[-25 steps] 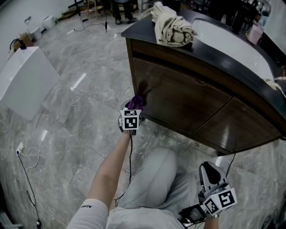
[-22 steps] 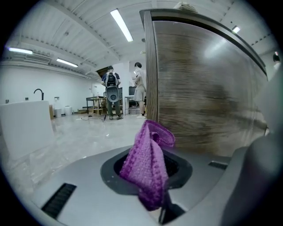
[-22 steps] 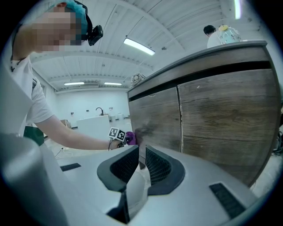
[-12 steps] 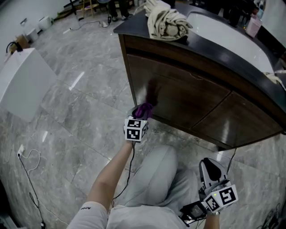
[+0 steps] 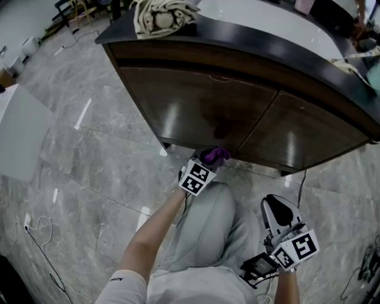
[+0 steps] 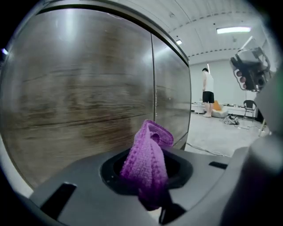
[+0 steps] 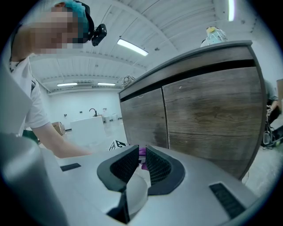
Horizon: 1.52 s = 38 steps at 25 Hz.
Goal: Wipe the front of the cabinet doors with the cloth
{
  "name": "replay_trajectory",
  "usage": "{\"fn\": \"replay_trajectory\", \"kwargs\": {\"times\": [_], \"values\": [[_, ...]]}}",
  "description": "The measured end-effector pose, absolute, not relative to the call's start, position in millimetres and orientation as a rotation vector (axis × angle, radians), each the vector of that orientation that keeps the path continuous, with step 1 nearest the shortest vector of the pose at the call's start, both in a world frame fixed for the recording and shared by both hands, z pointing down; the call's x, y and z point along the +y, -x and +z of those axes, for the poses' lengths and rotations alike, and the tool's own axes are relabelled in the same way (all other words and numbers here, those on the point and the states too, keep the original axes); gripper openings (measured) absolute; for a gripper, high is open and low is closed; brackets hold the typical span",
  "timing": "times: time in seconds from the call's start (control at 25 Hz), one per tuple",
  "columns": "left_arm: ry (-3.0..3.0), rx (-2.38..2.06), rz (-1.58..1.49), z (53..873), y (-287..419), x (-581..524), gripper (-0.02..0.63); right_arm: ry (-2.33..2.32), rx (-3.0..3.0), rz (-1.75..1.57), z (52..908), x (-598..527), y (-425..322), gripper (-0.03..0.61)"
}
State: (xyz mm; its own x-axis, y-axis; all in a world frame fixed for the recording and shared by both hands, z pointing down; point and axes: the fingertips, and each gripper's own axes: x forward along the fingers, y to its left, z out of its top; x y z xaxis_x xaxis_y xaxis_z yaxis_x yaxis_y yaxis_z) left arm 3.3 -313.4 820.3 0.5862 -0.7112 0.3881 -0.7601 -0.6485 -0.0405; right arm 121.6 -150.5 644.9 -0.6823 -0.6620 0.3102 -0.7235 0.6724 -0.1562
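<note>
The cabinet has two dark brown wooden doors, a left door [image 5: 190, 110] and a right door [image 5: 303, 130], under a black top. My left gripper [image 5: 206, 165] is shut on a purple cloth [image 5: 215, 156], low in front of the left door near the seam between the doors. In the left gripper view the cloth [image 6: 148, 154] sticks up out of the left gripper [image 6: 148, 172] close to the door [image 6: 84, 97]; I cannot tell whether it touches. My right gripper [image 5: 275, 208] hangs by the person's knee, away from the cabinet. Its jaws [image 7: 142, 161] stand almost together, holding nothing.
A beige bundled cloth [image 5: 160, 15] lies on the black counter top [image 5: 249, 38]. A white box [image 5: 18, 130] stands at the left, with a cable [image 5: 35, 228] on the marble floor. The person's legs [image 5: 205, 237] are below. A person [image 6: 207, 90] stands far off.
My left gripper has carried the purple cloth to the right along the cabinet front, from the left corner to near the seam between the doors. The right gripper has barely moved.
</note>
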Motion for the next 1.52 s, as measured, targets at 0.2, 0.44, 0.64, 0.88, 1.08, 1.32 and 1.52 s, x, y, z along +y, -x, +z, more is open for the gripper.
{"fn": "replay_trajectory", "kwargs": {"times": [0.2, 0.44, 0.64, 0.88, 1.08, 1.32, 1.52], "values": [[-2.635, -1.285, 0.597, 849, -46, -335, 0.091, -1.153, -2.635, 0.420, 650, -155, -146, 0.060], [-2.486, -1.322, 0.631, 881, -59, -350, 0.087, -1.200, -2.585, 0.442, 650, -154, -179, 0.060], [-2.467, -1.348, 0.631, 881, -46, -354, 0.087, -1.221, -2.572, 0.453, 661, -162, -194, 0.060], [-2.405, -1.435, 0.612, 880, -16, -354, 0.087, -1.194, -2.587, 0.446, 663, -159, -177, 0.060], [-2.273, -1.560, 0.582, 886, 37, -358, 0.088, -1.163, -2.591, 0.426, 662, -161, -161, 0.060], [-2.182, -1.635, 0.579, 888, 92, -359, 0.088, -1.125, -2.582, 0.415, 663, -162, -143, 0.060], [-2.122, -1.696, 0.605, 886, 140, -361, 0.089, -1.086, -2.577, 0.392, 661, -163, -122, 0.060]]}}
